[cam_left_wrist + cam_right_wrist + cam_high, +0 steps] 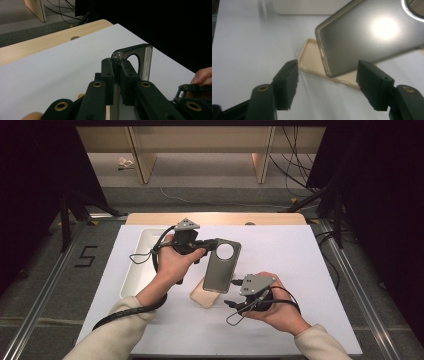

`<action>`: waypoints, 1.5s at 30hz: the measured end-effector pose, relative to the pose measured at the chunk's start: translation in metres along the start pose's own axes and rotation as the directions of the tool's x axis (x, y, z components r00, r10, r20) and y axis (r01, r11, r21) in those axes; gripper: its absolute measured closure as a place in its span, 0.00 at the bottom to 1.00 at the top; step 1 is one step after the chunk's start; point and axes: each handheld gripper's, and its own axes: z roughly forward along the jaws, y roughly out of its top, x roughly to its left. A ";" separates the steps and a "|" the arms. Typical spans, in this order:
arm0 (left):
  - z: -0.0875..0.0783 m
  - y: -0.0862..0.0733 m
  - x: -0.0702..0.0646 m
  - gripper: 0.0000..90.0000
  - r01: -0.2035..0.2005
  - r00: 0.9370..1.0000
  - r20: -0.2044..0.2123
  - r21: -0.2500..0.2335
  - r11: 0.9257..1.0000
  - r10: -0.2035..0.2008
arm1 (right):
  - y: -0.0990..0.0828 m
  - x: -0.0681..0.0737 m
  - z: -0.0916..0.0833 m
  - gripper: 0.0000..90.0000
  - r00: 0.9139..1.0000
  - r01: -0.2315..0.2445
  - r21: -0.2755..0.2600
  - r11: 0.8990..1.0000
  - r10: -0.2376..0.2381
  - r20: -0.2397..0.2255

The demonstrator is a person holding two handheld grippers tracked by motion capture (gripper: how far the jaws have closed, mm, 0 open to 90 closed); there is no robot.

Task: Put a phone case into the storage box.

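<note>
Left gripper (pixel 212 243) is clamping the top edge of a grey phone case (pixel 222 266) beside its round camera opening; in the left gripper view the two pads (pixel 108 72) are pressing the thin wall of the case (pixel 140 56) from both sides. That case is hanging tilted above the middle of the white surface (pixel 280 250), its lower end clear of the sheet. Right gripper (pixel 235 306) is sitting near the front edge of the surface, just below the case's lower end, with its jaws standing wide apart and nothing between them. In the right gripper view (pixel 327 82) the grey case (pixel 362 35) is floating beyond the open pads, not touching either. A beige phone case (pixel 204 296) is lying flat on the surface under the grey one, hollow side up, partly covered by it. A white tray (pixel 137 265) is resting along the left edge of the surface, behind the left hand (pixel 175 262).
</note>
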 end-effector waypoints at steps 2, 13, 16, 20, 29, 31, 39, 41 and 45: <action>-0.003 0.000 0.002 0.92 -0.006 1.000 0.000 -0.005 1.000 0.006 | -0.002 -0.003 -0.002 0.34 0.999 -0.034 -0.011 0.999 0.034 0.012; -0.018 0.001 0.011 0.92 -0.019 1.000 0.003 -0.039 0.999 0.019 | -0.013 -0.013 -0.010 0.24 0.985 -0.167 -0.098 0.981 0.171 0.032; -0.022 0.002 0.012 0.92 -0.017 1.000 0.001 -0.048 0.999 0.017 | -0.014 -0.015 -0.013 0.24 0.981 -0.182 -0.114 0.977 0.188 0.039; -0.028 0.003 0.015 0.92 -0.023 1.000 -0.002 -0.063 0.998 0.023 | -0.017 -0.017 -0.017 0.23 0.975 -0.209 -0.134 0.969 0.217 0.043; -0.039 0.005 0.022 0.92 -0.017 1.000 -0.012 -0.086 0.996 0.016 | -0.024 -0.020 -0.025 0.22 0.962 -0.253 -0.170 0.952 0.267 0.063; -0.041 0.005 0.022 0.92 -0.018 1.000 -0.015 -0.088 0.996 0.017 | -0.026 -0.021 -0.027 0.22 0.959 -0.261 -0.174 0.950 0.276 0.066; -0.048 0.007 0.026 0.92 -0.018 1.000 -0.023 -0.100 0.995 0.016 | -0.031 -0.022 -0.032 0.22 0.955 -0.266 -0.176 0.948 0.284 0.082; -0.050 0.007 0.027 0.92 -0.016 1.000 -0.025 -0.103 0.995 0.014 | -0.032 -0.023 -0.033 0.21 0.954 -0.272 -0.180 0.945 0.290 0.082; -0.052 0.008 0.029 0.92 -0.019 0.999 -0.030 -0.104 0.994 0.016 | -0.034 -0.023 -0.035 0.21 0.952 -0.275 -0.182 0.944 0.294 0.087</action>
